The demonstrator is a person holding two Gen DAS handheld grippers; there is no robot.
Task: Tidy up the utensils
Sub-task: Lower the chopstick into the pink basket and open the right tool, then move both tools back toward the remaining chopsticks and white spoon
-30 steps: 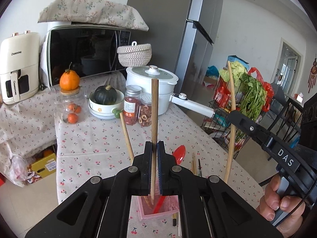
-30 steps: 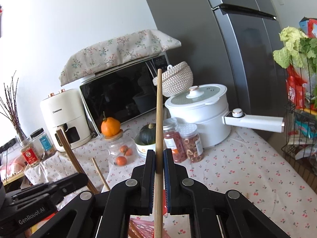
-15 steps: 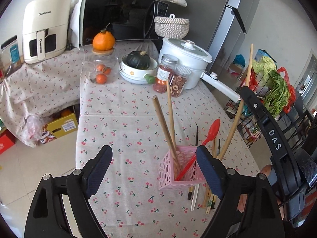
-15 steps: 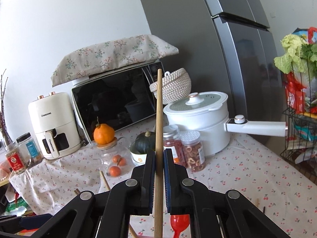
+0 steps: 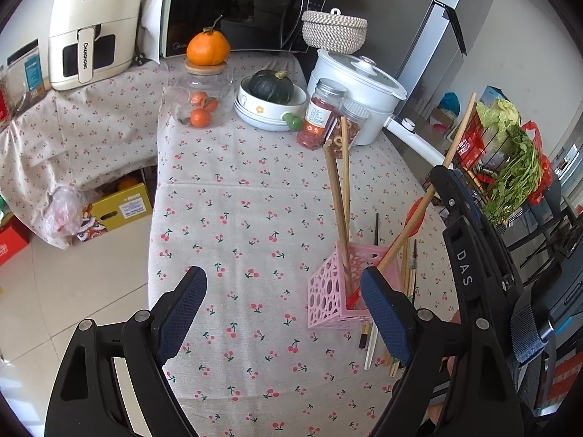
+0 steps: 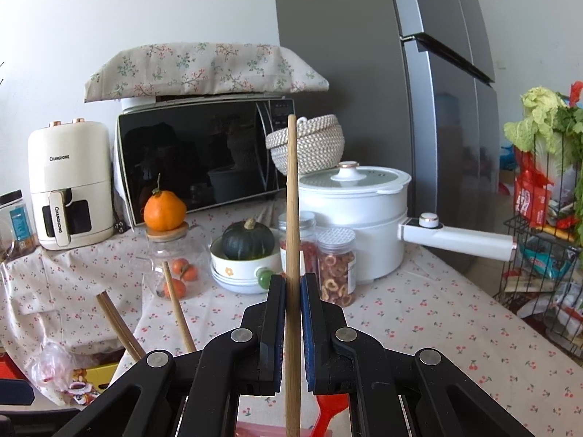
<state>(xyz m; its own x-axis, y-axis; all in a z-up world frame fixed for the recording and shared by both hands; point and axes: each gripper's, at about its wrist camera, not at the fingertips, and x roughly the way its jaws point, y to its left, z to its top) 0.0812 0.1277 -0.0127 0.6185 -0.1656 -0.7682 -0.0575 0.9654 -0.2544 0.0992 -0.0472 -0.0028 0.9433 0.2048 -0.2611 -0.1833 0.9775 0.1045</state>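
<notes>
A pink perforated utensil holder (image 5: 333,291) stands on the cherry-print tablecloth. Two wooden sticks (image 5: 339,196) and a red spoon (image 5: 415,215) stand in it. My left gripper (image 5: 284,313) is open and empty, above and in front of the holder. My right gripper (image 6: 292,291) is shut on a long wooden stick (image 6: 292,218), held upright over the holder; in the left wrist view this stick (image 5: 452,145) slants into the holder. Several loose chopsticks (image 5: 408,273) lie on the cloth right of the holder.
At the back of the table stand a white pot with a long handle (image 5: 359,76), two jars (image 5: 320,116), a bowl with a green squash (image 5: 271,98) and a glass jar of oranges (image 5: 202,98). A microwave (image 6: 204,156) and air fryer (image 6: 69,182) stand behind.
My left gripper let go of its wooden stick, which now stands in the holder, then opened wide and drew up and back. The right gripper keeps its stick.
</notes>
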